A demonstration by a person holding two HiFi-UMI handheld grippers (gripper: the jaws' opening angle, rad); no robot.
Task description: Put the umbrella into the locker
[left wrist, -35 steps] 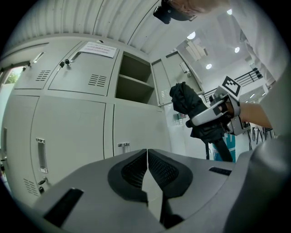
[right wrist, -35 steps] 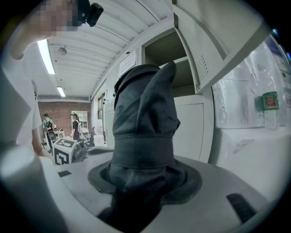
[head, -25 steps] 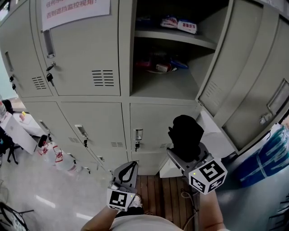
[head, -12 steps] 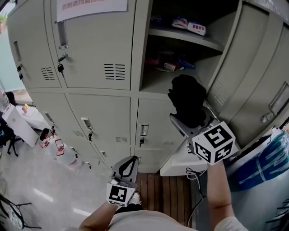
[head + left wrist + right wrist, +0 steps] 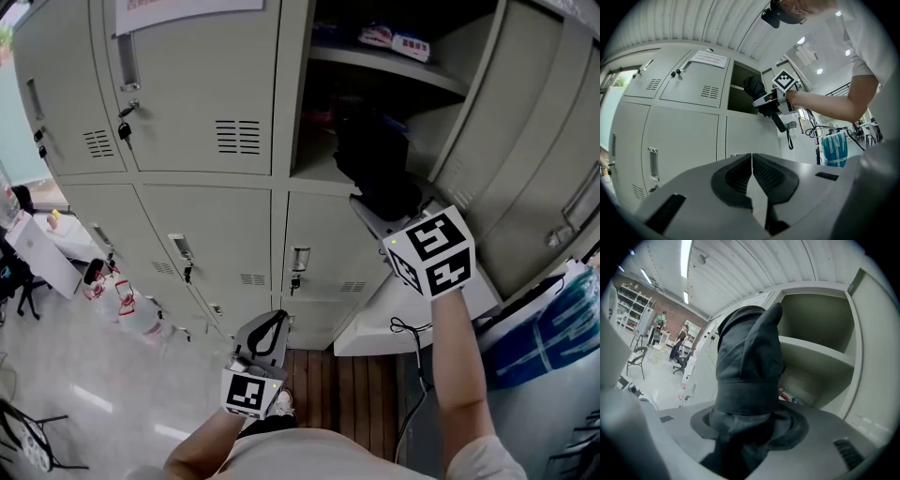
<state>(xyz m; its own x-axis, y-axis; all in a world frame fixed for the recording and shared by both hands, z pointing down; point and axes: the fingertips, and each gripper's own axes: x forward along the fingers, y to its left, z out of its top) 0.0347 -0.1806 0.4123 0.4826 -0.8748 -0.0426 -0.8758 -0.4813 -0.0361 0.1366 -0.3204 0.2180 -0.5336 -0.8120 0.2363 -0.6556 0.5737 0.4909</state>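
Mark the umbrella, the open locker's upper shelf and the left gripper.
umbrella (image 5: pixel 375 169): head view, middle of the folded black canopy.
upper shelf (image 5: pixel 389 70): head view, its front edge.
left gripper (image 5: pixel 276 319): head view, tips of its closed jaws.

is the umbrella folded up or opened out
Folded: the black umbrella is a tight closed bundle, canopy gathered in, clamped in the right gripper at the open locker.

head view: steeply down onto lockers (image 5: pixel 197 103) | both gripper views: near, along jaws | shared: lockers
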